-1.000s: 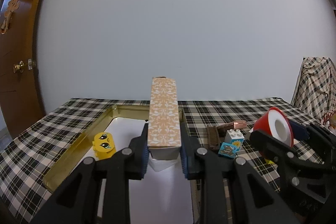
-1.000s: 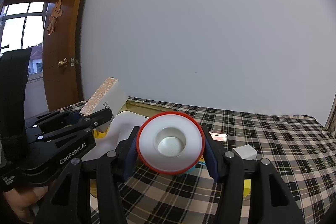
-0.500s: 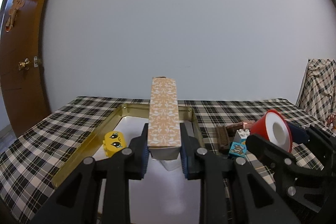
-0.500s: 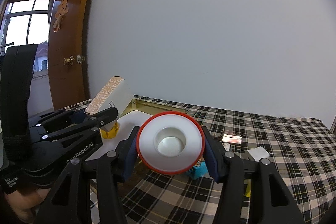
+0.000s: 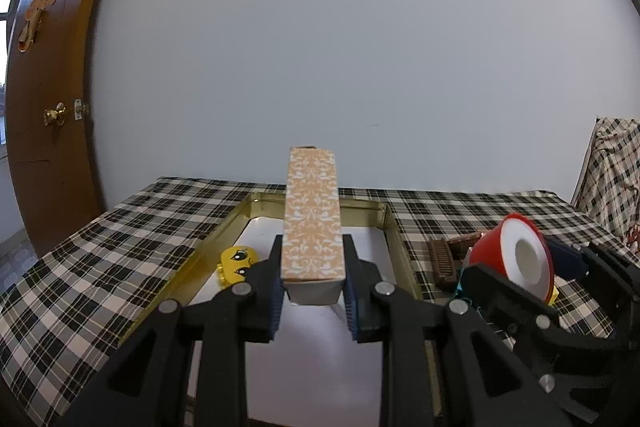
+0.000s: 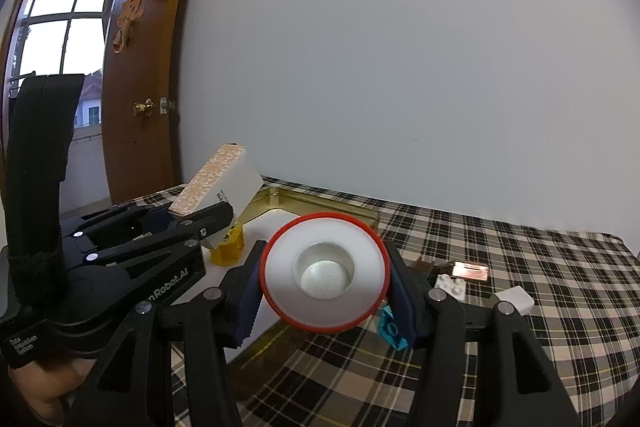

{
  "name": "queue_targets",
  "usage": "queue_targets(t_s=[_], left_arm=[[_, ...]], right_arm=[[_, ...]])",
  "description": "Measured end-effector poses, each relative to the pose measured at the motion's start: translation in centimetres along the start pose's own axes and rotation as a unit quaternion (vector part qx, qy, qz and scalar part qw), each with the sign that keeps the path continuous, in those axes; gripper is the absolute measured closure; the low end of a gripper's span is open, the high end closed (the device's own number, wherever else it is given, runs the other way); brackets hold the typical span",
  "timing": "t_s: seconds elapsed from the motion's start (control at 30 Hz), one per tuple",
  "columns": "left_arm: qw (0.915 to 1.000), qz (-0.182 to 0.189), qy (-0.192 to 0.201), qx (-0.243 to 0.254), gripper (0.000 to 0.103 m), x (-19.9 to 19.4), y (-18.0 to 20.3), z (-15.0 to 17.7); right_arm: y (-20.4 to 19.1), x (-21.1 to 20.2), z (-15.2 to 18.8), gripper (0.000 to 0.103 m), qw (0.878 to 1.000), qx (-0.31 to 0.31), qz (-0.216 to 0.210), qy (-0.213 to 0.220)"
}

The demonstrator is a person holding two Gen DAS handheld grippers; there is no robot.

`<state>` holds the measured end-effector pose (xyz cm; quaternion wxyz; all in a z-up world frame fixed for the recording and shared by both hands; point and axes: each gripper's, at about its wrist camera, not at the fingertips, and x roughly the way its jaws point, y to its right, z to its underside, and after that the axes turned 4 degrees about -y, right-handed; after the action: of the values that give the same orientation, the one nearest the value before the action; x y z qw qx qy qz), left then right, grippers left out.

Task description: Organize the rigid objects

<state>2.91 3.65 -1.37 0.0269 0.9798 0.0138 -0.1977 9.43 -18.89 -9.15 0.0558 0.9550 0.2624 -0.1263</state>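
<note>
My left gripper [image 5: 313, 281] is shut on a long orange patterned box [image 5: 312, 223], held tilted upward over the gold tray [image 5: 394, 233] with a white floor. The same box [image 6: 218, 183] and left gripper [image 6: 218, 223] appear at the left of the right wrist view. My right gripper [image 6: 324, 291] is shut on a red-rimmed white round lid [image 6: 324, 277], held above the tray's right edge. In the left wrist view that lid [image 5: 516, 255] and right gripper [image 5: 520, 279] hang to the right of the tray. A yellow face block [image 5: 236, 263] lies inside the tray.
On the checked tablecloth [image 6: 540, 267] right of the tray lie a brown comb [image 5: 442, 261], a white stud brick [image 6: 452, 283], a copper-coloured piece [image 6: 472, 271], a white block [image 6: 516, 299] and a blue piece [image 6: 392, 329]. A brown door [image 5: 52, 107] stands at the left. A checked cloth [image 5: 612, 171] hangs at the right.
Both grippers have drifted forward and leftward over the tray, still holding the box and the lid. The yellow block and small pieces now sit closer to the fingers in view.
</note>
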Motion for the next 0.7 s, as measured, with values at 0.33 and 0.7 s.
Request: queue_targets(t_s=[0.33,0.7], left_arm=[[0.9999,-0.008,-0.007,-0.005,0.080,0.1,-0.7,0.0],[0.9994,-0.026,-0.015,-0.018,0.080,0.5,-3.0,-0.1]], right_arm=[[-0.4,0.7,-0.2,0.045,1.000,-0.006,-0.011,-0.006],[-0.6,2.0,-0.4,0.045,1.000,-0.002,-0.022,-0.015]])
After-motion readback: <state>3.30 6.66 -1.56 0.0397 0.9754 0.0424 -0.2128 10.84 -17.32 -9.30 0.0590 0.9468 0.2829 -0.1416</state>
